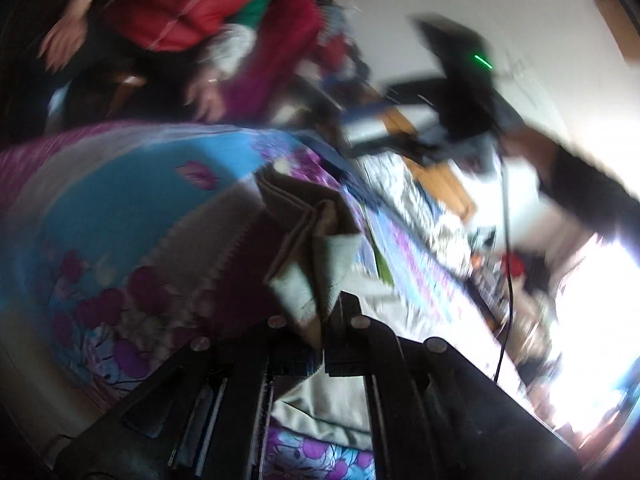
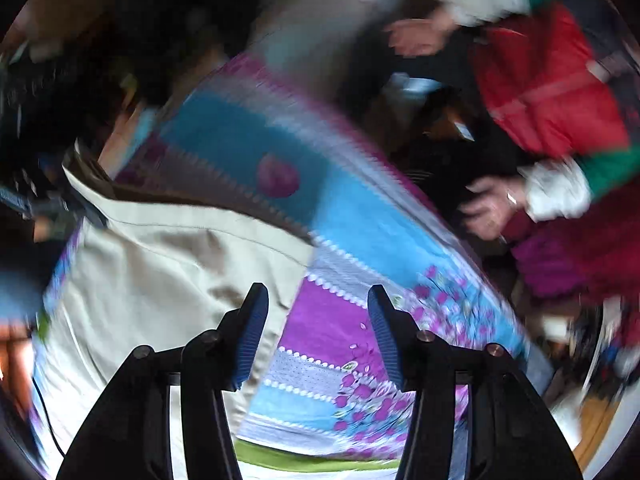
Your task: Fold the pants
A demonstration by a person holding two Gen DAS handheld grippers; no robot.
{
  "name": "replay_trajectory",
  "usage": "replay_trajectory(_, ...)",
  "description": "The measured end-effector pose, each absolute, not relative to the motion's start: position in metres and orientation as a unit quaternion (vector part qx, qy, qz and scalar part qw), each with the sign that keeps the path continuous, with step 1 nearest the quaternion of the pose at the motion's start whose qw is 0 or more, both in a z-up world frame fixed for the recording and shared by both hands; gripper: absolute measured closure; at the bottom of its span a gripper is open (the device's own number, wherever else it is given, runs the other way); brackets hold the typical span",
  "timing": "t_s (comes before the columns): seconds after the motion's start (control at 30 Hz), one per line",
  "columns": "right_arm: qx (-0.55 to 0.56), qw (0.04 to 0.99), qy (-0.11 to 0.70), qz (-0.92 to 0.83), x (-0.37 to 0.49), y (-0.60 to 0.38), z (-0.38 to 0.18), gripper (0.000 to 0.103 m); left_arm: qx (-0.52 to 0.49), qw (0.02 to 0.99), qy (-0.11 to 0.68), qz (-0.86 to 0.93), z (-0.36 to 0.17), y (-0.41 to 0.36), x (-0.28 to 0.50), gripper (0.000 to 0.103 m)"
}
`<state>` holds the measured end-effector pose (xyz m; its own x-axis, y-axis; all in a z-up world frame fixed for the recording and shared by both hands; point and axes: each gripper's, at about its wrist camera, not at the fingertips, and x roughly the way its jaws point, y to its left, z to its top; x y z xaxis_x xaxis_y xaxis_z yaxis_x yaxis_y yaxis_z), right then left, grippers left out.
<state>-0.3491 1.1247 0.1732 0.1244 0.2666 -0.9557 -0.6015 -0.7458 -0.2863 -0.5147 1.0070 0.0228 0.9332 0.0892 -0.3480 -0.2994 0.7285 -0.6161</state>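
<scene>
The left gripper (image 1: pixel 324 320) has its two dark fingers drawn tight together on a bunched fold of the beige pants (image 1: pixel 316 248), the cloth rising straight out ahead of the fingertips in stacked layers, with a paler inner face turned toward the camera. More of the same beige fabric lies slack beneath the fingers, close to the lens. Ahead of and to the left of this gripper spreads a bedsheet (image 1: pixel 100 216) in blue, purple and white bands with a flower print; both views are heavily smeared by motion blur. The right gripper (image 2: pixel 318 328) stands wide apart, its blue ribbed pads (image 2: pixel 252 336) clearly separated and nothing between them. The pants (image 2: pixel 168 272) lie spread flat to the left of these fingers and ahead of them, the left pad overlapping the cloth's edge in the view; whether it touches the fabric I cannot tell. Between and beyond the open fingers shows the purple and blue sheet (image 2: pixel 336 320). Far ahead and to the right, a person in a red vest (image 2: pixel 548 88) with white cuffs reaches toward the bed with one hand (image 2: pixel 492 204).
</scene>
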Motion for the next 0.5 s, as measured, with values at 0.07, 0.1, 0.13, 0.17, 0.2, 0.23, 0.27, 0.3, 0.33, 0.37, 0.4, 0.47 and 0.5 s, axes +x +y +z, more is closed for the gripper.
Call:
replay_trajectory(0.07, -0.706, 0.284, 0.103, 0.641, -0.356, 1.122, 0.155, 0.048, -0.326, 0.927, 0.159, 0.094, 0.028, 0.997, -0.511, 0.100)
replay_trajectory(0.1, -0.718, 0.261, 0.086, 0.639, -0.360, 1.119, 0.148, 0.048, -0.312, 0.932, 0.165, 0.085, 0.031, 0.992, -0.508, 0.100)
replay_trajectory(0.13, -0.726, 0.242, 0.069, 0.640, -0.361, 1.115, 0.144, 0.048, -0.300, 0.935, 0.173, 0.078, 0.033, 0.988, -0.505, 0.100)
replay_trajectory(0.17, -0.729, 0.222, 0.054, 0.645, -0.363, 1.111, 0.142, 0.048, -0.291, 0.937, 0.180, 0.069, 0.033, 0.984, -0.502, 0.100)
replay_trajectory(0.2, -0.730, 0.208, 0.047, 0.650, -0.364, 1.108, 0.142, 0.048, -0.284, 0.938, 0.185, 0.065, 0.033, 0.982, -0.500, 0.100)
replay_trajectory(0.23, -0.732, 0.197, 0.033, 0.651, -0.366, 1.105, 0.142, 0.048, -0.275, 0.940, 0.190, 0.062, 0.033, 0.980, -0.498, 0.100)
replay_trajectory(0.27, -0.736, 0.184, 0.012, 0.652, -0.369, 1.101, 0.142, 0.048, -0.271, 0.941, 0.193, 0.060, 0.032, 0.979, -0.497, 0.100)
replay_trajectory(0.3, -0.737, 0.176, -0.011, 0.652, -0.371, 1.098, 0.143, 0.048, -0.268, 0.942, 0.195, 0.057, 0.033, 0.979, -0.496, 0.100)
replay_trajectory(0.33, -0.737, 0.170, -0.037, 0.653, -0.374, 1.094, 0.143, 0.048, -0.264, 0.943, 0.196, 0.055, 0.034, 0.978, -0.495, 0.100)
replay_trajectory(0.37, -0.737, 0.160, -0.080, 0.652, -0.376, 1.086, 0.141, 0.048, -0.256, 0.945, 0.199, 0.055, 0.036, 0.976, -0.494, 0.100)
replay_trajectory(0.4, -0.742, 0.147, -0.136, 0.640, -0.376, 1.075, 0.135, 0.048, -0.247, 0.946, 0.202, 0.052, 0.038, 0.973, -0.493, 0.100)
replay_trajectory(0.47, -0.763, 0.093, -0.255, 0.587, -0.366, 1.051, 0.115, 0.048, -0.226, 0.951, 0.207, 0.043, 0.044, 0.969, -0.487, 0.100)
replay_trajectory(0.5, -0.766, 0.069, -0.298, 0.565, -0.361, 1.041, 0.108, 0.048, -0.216, 0.953, 0.211, 0.039, 0.045, 0.967, -0.485, 0.100)
